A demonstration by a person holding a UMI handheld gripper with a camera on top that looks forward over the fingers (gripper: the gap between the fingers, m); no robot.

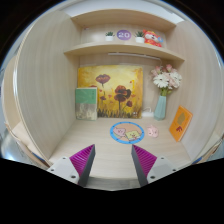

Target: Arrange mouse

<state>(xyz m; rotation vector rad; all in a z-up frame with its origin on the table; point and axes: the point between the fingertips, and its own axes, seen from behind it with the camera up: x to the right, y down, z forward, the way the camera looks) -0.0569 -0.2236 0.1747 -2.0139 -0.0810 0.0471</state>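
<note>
A small pale pink mouse point(152, 131) lies on the light wooden desk point(105, 143), just right of a round blue-rimmed mouse pad point(126, 132) with a cartoon print. Both lie well beyond my fingers, near the back of the desk. My gripper point(113, 160) is open and empty, its magenta pads point(83, 158) set wide apart above the front part of the desk. Nothing stands between the fingers.
A flower painting point(110, 90) and a smaller picture point(87, 102) lean on the back wall. A blue vase with flowers point(162, 100) and an orange card point(180, 122) stand at the right. A shelf above holds a round clock point(123, 35), a toy point(151, 38) and a small plant point(109, 36). Side walls enclose the desk.
</note>
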